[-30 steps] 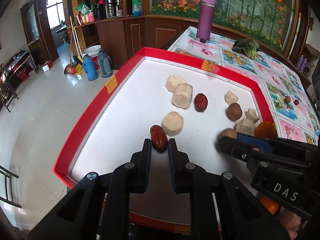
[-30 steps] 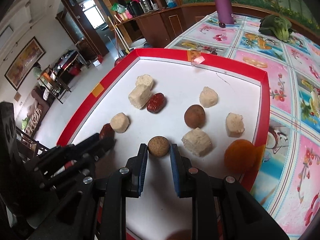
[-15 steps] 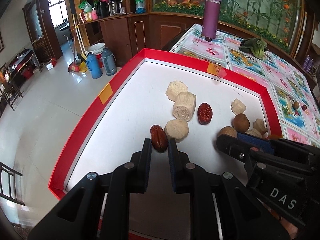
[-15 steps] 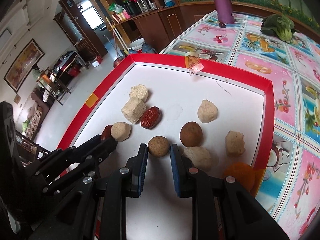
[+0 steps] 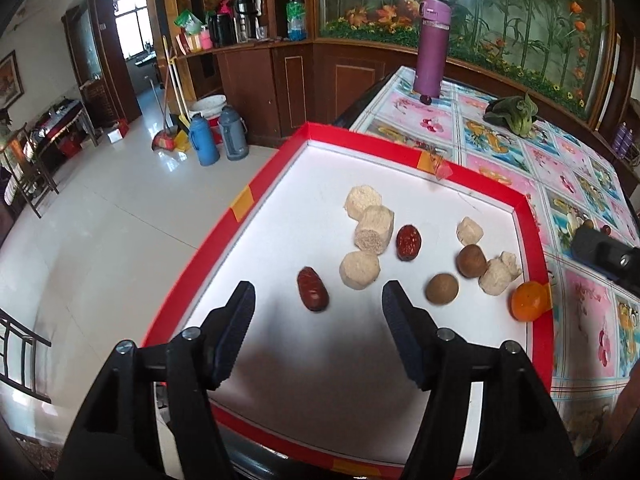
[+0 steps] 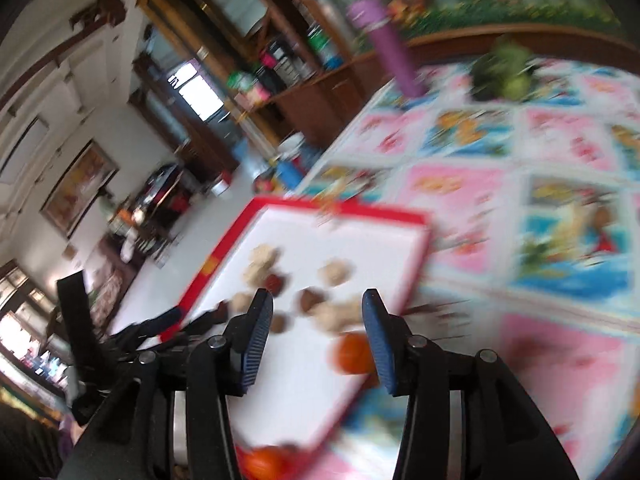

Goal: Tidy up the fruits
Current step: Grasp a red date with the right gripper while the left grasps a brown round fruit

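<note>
A red-rimmed white tray (image 5: 256,204) holds several fruits. A dark red date (image 5: 312,294) lies on the tray floor just ahead of my open left gripper (image 5: 318,292), free of both fingers. Beside it are beige chunks (image 5: 359,270), a second date (image 5: 409,242), two brown round fruits (image 5: 441,289) and an orange fruit (image 5: 530,300) on the right rim. The right wrist view is blurred. My right gripper (image 6: 316,306) is open and empty above the tray's near right corner, with the orange fruit (image 6: 354,354) below it.
A purple flask (image 5: 434,48) and a green vegetable (image 5: 514,114) stand on the flowered tablecloth (image 5: 576,184) behind the tray. The tray's left rim runs along the table edge, with tiled floor and two thermoses (image 5: 218,140) below. Another orange thing (image 6: 264,462) shows at the right view's bottom.
Both grippers went from shut to open. The left let go of the date and the right let go of a brown round fruit. The right gripper pulled back and is moving fast.
</note>
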Available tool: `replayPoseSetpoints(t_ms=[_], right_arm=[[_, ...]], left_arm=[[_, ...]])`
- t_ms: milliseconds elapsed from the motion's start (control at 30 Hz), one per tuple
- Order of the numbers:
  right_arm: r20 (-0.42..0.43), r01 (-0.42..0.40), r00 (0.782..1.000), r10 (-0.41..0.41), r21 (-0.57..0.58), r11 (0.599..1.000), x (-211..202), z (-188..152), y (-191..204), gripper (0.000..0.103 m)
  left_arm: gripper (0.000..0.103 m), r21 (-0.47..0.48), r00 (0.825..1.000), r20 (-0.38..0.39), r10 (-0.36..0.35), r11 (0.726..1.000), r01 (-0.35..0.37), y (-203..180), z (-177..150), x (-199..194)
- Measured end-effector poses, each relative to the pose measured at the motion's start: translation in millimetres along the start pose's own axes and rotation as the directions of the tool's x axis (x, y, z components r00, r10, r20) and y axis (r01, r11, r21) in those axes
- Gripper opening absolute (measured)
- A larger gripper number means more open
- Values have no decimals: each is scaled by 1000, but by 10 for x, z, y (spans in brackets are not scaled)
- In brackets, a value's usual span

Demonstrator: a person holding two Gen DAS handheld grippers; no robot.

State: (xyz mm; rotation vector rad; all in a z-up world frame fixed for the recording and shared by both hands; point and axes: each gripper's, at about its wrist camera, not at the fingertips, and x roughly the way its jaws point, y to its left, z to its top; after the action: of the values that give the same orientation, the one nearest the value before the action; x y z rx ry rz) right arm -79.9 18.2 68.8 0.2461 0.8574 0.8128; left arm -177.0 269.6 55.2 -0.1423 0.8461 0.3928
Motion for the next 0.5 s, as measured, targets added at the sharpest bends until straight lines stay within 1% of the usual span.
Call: replayPoseSetpoints(t_ms=[100,200,267,333,433,467,500], right_arm=[[60,77,995,-80,47,996,-313,50,-343,46],[112,175,975,-190,135,975,-632,71,-828,46],[126,278,944,-304,186,942,-825,79,-1168,46],[125,362,912,-391,205,909,-961,80,-1395,46],[110,452,868,-484,227,863,-1062,117,-1700,46],[108,471,857,-504,232,851,-1061,130,-1778,46],[105,478,853,-511,234,846,-1047,154,-1823,46]], left_arm=[[69,26,1000,22,-8,1000,8,-104,49,-95],[71,78,998,39,-38,996,35,-333,113,-183],[71,121,996,46,-72,990,66,-534,150,-235],[72,183,992,51,-112,978,101,-816,195,-277],[73,264,985,31,-172,952,158,-1242,264,-269],[73,291,982,25,-189,941,174,-1393,297,-256],[73,310,979,21,-201,932,185,-1505,318,-251]])
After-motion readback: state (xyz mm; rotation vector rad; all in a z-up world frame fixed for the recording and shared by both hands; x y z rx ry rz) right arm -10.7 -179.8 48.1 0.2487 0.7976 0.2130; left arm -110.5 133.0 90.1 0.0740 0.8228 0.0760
